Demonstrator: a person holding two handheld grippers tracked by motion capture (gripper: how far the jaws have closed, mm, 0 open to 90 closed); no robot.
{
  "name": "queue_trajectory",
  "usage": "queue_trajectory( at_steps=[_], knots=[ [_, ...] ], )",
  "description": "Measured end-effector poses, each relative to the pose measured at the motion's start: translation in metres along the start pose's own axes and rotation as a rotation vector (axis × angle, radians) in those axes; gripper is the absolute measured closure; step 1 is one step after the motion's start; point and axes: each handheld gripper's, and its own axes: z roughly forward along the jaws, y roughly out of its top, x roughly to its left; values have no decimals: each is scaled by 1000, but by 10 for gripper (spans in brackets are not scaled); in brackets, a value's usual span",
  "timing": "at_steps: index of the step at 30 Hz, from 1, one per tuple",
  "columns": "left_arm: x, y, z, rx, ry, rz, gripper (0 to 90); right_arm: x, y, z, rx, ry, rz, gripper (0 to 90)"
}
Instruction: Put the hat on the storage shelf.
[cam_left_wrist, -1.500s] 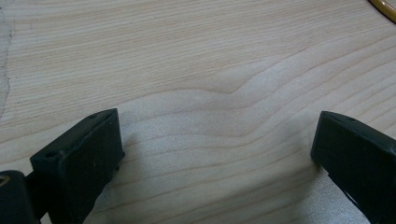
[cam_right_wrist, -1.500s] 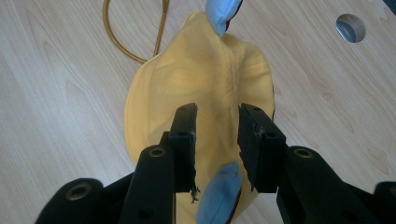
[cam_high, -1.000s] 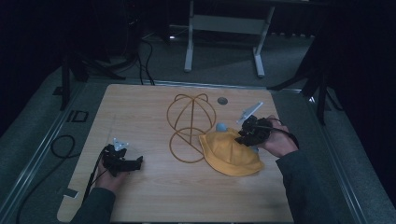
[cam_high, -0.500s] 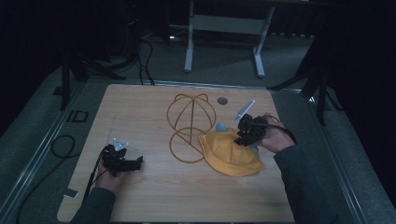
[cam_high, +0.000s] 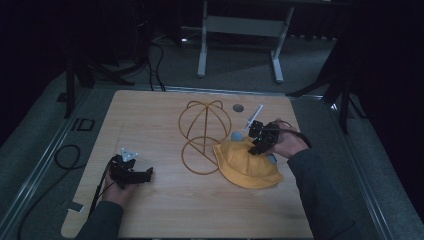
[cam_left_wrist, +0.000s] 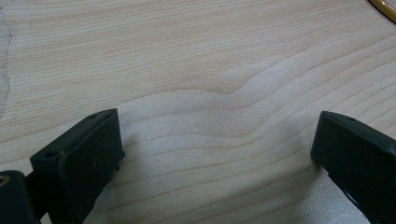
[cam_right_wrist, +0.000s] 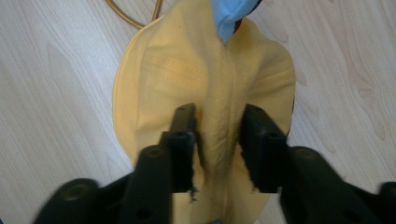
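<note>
Right claw (cam_right_wrist: 218, 140) closing, jaws pinched on fold of yellow hat (cam_right_wrist: 154, 74); left claw (cam_left_wrist: 217, 154) held apart over bare table (cam_left_wrist: 196, 56).

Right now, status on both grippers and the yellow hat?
Right gripper closing on a fold of the yellow hat. Left gripper open on the table. Wire stand touching the hat's edge.

A light wooden table (cam_high: 165, 125) stands on grey carpet. On it, a gold wire frame (cam_high: 204, 131) rises upright from a round base ring near the middle. Behind it lies a small dark disc (cam_high: 238, 107), and just beside that a slim white stick (cam_high: 253, 116). Past the table's far edge stands a grey metal stand (cam_high: 240, 35). A black cable (cam_high: 62, 159) loops on the floor to the left.
</note>
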Motion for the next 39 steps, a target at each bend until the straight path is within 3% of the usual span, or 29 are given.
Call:
queue_trajectory(
  at_steps=[3,8,31,39],
  knots=[
    [0,0,0,0,0,0,22,1,2,1,15,-11,-15,794],
    [0,0,0,0,0,0,23,0,0,-3,25,-36,-26,824],
    [0,0,0,0,0,1,22,-12,-17,-36,-24,-95,7,830],
    [0,0,0,0,0,1,23,-18,-26,-54,-74,-117,38,830]
  ],
)
